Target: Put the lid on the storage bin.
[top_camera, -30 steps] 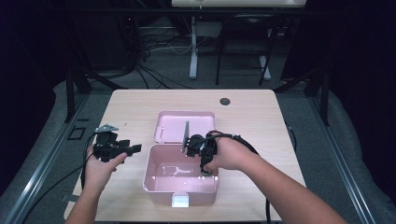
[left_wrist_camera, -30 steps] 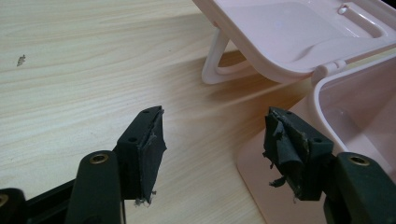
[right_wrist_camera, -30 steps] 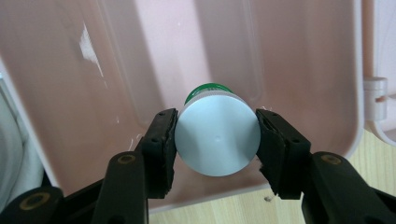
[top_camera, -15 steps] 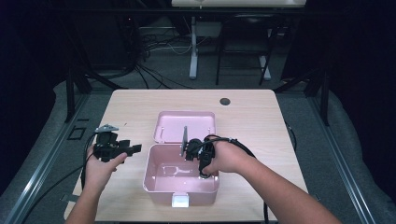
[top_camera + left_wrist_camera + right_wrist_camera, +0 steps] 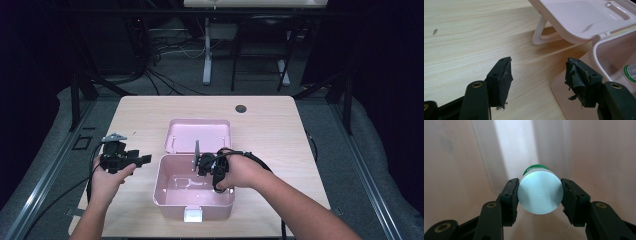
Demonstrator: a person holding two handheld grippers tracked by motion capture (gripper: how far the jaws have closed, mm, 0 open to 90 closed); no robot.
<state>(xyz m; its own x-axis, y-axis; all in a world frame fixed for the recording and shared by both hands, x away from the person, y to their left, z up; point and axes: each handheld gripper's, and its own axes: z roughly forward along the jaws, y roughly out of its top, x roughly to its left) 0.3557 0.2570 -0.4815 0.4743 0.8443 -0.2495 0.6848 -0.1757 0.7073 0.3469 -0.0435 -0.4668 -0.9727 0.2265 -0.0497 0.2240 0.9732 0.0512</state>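
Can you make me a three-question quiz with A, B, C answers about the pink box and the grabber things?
1. Where is the right gripper?
A. over the open pink box
B. beside the table's round hole
C. on the floor

2. What colour is the box's lid?
A. blue
B. pink
C. yellow

3. What are the left gripper's jaws doing?
A. squeezing the lid
B. holding a spoon
C. standing open with nothing between

Answers: 1 A, the high view shows it in the box's opening. 2 B, lid matches the box. 3 C, bare table shows between the jaws.
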